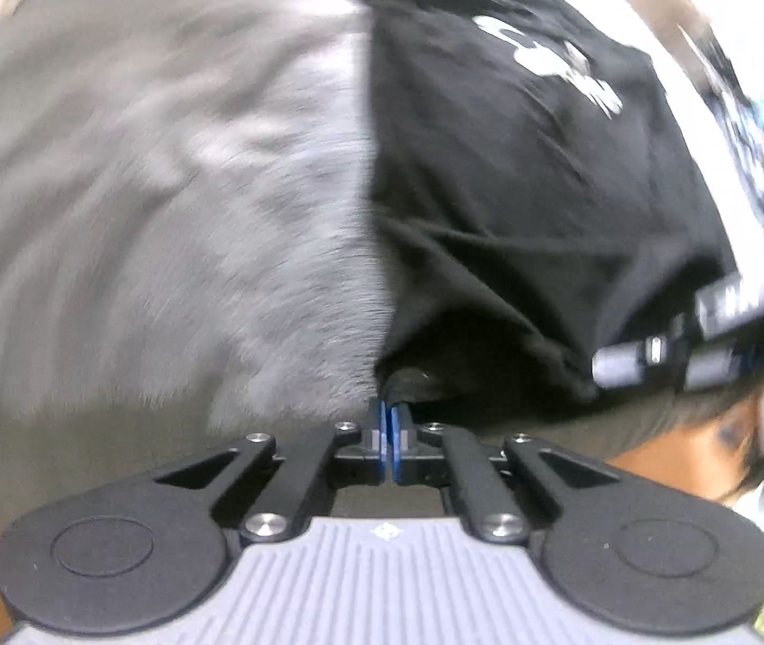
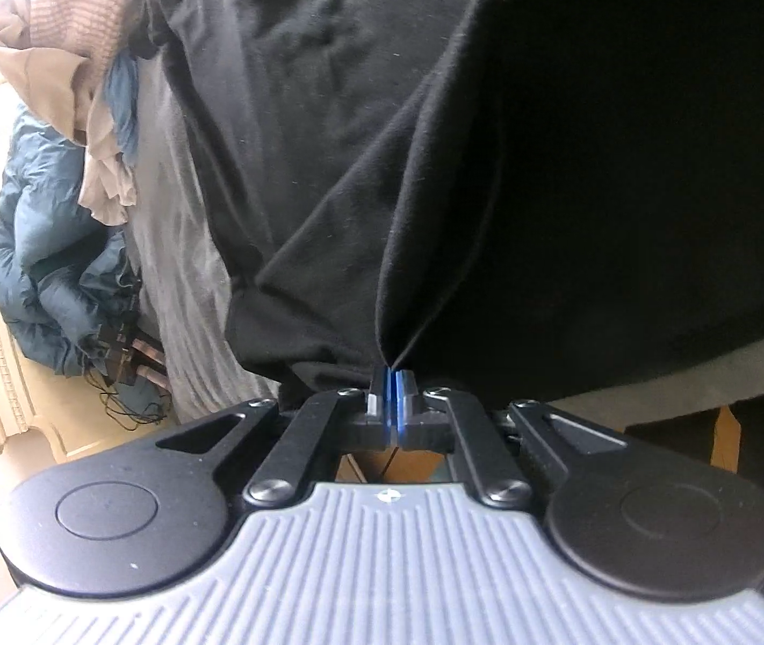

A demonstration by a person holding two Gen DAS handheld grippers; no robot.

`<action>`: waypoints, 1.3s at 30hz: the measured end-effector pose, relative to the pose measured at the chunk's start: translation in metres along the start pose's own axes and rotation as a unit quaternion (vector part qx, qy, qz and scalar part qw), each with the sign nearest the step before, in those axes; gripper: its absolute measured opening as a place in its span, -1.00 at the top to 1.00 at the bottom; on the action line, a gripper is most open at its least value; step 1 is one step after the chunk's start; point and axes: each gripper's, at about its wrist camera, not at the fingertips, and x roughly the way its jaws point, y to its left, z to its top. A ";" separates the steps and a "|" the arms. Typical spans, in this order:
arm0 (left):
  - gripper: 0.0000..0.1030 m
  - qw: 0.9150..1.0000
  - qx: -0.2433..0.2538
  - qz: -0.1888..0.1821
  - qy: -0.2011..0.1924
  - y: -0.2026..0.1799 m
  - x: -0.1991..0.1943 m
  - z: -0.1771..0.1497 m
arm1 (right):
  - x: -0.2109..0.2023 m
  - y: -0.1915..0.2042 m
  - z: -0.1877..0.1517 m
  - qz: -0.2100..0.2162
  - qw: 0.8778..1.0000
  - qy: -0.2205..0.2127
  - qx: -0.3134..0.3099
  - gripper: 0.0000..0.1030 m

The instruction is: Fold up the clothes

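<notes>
Left wrist view shows the left gripper [image 1: 388, 419] pinched shut on the hem of the black T-shirt [image 1: 516, 172], which lies on the grey blanket [image 1: 167, 188]. The right gripper [image 2: 393, 384] clamps another edge of the shirt. Both corners look secured for a fold; next, I judge, both should lift and carry together across the shirt.

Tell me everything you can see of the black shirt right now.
The black shirt is soft knit cloth, creased, with a white print near its far end in the left wrist view. It lies spread on a grey blanket. The left gripper pinches one edge with its jaws shut, and the right gripper pinches another part, where the cloth rises into a tented fold. Its full outline is out of frame.
</notes>
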 end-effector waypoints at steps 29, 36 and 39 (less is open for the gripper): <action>0.15 0.996 0.018 0.078 0.032 -0.038 0.029 0.022 | 0.017 0.004 -0.016 -0.060 0.993 -0.030 -0.099 0.93; 0.13 0.989 0.064 0.134 0.015 -0.060 0.003 0.022 | 0.012 -0.003 -0.018 -0.041 0.993 -0.040 -0.099 0.92; 0.14 0.985 0.101 0.135 0.019 -0.075 0.012 0.026 | 0.008 -0.008 -0.013 -0.034 0.994 -0.041 -0.092 0.92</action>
